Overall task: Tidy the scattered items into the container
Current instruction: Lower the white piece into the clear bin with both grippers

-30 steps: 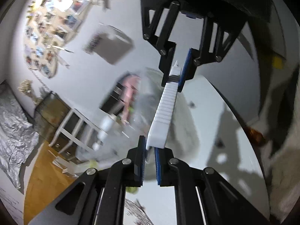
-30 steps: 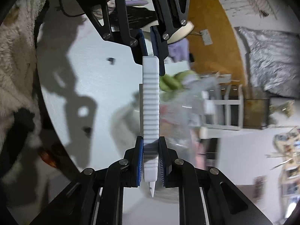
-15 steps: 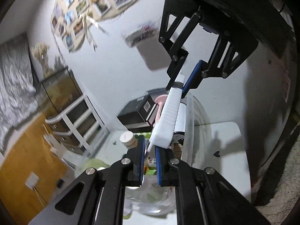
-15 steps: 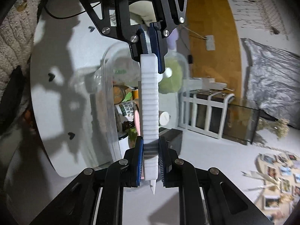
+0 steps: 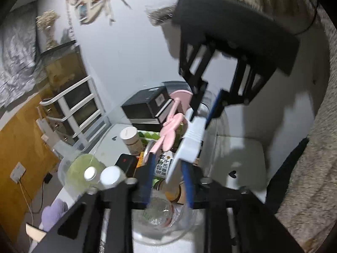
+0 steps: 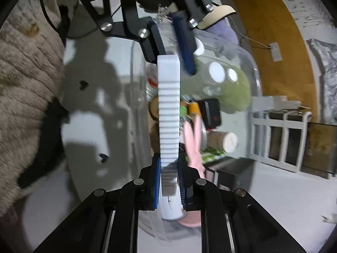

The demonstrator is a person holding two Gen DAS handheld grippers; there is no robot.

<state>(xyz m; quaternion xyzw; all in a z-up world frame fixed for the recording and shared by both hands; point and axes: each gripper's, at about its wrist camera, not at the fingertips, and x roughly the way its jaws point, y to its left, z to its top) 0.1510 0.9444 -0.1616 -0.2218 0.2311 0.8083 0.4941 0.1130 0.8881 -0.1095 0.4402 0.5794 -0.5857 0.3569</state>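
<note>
A long white ribbed bar (image 6: 168, 105) hangs over the clear plastic container (image 6: 253, 67), which is full of items. My right gripper (image 6: 169, 180) is shut on one end of the bar. The other end lies between the jaws of my left gripper (image 5: 168, 177), which are opening; a gap shows beside the bar (image 5: 189, 141). The left gripper (image 6: 171, 46) appears at the top of the right wrist view, the right gripper (image 5: 207, 107) at the top of the left wrist view. The container's clear wall (image 5: 210, 147) runs just right of the bar.
Inside the container lie a green plush (image 6: 236, 92), white-capped bottles (image 6: 217, 72), a black box (image 6: 211, 111), a pink rabbit-shaped piece (image 5: 171, 126) and a white-lidded jar (image 5: 129, 135). Black boxes (image 5: 147, 105) stand behind it. A fuzzy sleeve (image 6: 25, 63) borders the white table (image 6: 90, 126).
Both grippers carried the bar across until it hangs over the container. The left jaws, shut on the bar's end before, have spread apart.
</note>
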